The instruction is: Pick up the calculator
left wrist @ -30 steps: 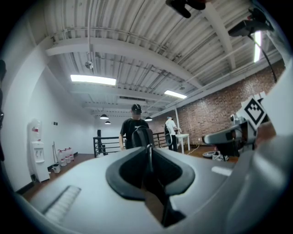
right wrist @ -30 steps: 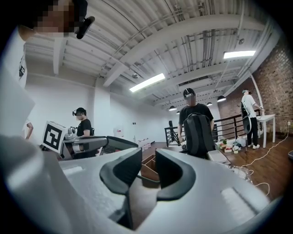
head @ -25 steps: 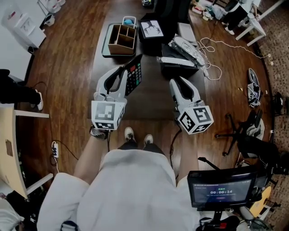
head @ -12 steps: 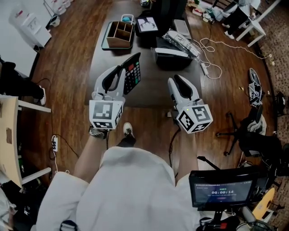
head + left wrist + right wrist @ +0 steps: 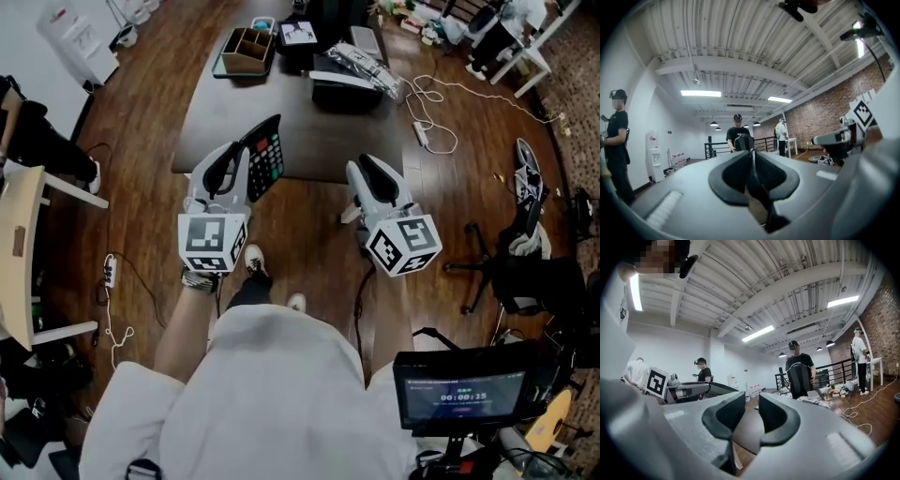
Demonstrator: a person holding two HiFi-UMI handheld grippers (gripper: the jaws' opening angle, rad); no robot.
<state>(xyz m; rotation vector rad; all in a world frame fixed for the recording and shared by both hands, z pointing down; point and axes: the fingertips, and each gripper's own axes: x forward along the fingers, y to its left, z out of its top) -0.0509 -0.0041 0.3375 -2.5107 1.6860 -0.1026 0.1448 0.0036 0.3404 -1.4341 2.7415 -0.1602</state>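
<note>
Left gripper (image 5: 246, 156): clamped on calculator (image 5: 266, 157), over table's (image 5: 234, 112) near edge.
Right gripper (image 5: 364, 167): jaws apart, empty, same edge.

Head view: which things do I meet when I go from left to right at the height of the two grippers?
light wooden table → left gripper → calculator → right gripper → office chair

Your calculator (image 5: 266, 157) looks dark, hard plastic; the surface (image 5: 234, 117) is smooth and matt, the floor (image 5: 141, 112) glossy wooden planks.
</note>
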